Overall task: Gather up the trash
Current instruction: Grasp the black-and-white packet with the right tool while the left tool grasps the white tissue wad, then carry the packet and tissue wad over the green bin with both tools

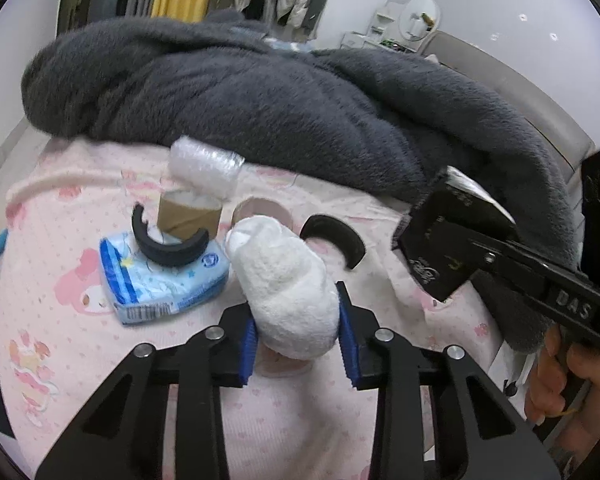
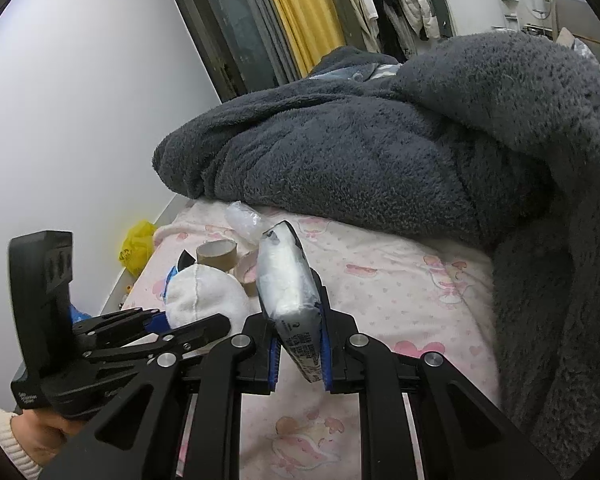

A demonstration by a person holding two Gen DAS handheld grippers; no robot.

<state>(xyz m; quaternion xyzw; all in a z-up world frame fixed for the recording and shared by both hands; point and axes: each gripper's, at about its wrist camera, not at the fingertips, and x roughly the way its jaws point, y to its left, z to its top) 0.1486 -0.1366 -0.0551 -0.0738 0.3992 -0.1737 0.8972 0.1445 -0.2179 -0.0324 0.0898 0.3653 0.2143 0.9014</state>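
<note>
My left gripper (image 1: 298, 322) is shut on a white fluffy sock-like bundle (image 1: 284, 272), its blue pads pressing on both sides just above the pink bedsheet (image 1: 80, 220). The right wrist view shows the same bundle (image 2: 208, 296) in the left gripper (image 2: 158, 326) at lower left. My right gripper (image 2: 300, 346) is shut on a dark plastic packet (image 2: 284, 280) with white contents, held upright off the bed. In the left wrist view that packet (image 1: 440, 240) hangs at the right.
On the sheet lie a cardboard tube (image 1: 188, 216), a blue tissue pack (image 1: 160, 280), two black curved pieces (image 1: 168, 248) (image 1: 336, 236), bubble wrap (image 1: 204, 168) and a tape roll (image 1: 260, 210). A grey fleece blanket (image 1: 280, 100) is heaped behind. A yellow bag (image 2: 138, 246) sits beside the bed.
</note>
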